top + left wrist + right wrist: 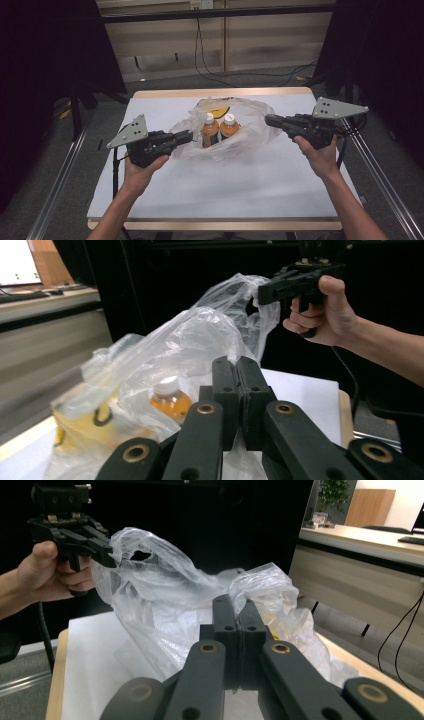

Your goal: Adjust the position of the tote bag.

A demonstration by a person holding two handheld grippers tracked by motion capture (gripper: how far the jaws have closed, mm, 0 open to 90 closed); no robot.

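A clear plastic bag (252, 114) stands in the middle of the white-covered table (225, 185). Inside it are two orange bottles (210, 132) (229, 128) with white caps and a yellow item (218, 109) behind them. My left gripper (189, 135) is shut on the bag's left edge, and my right gripper (267, 120) is shut on its right edge, so the mouth is stretched between them. In the left gripper view my shut jaws pinch the film (200, 335), with one bottle (170, 401) beyond. In the right gripper view the bag (165, 605) spans to the other gripper (102, 550).
Metal rails (57, 190) (385, 185) run along both sides of the table. Cables (235, 75) lie on the floor behind it, near a low wall. Dark curtains hang at the left and right. Bare white cover lies in front of the bag.
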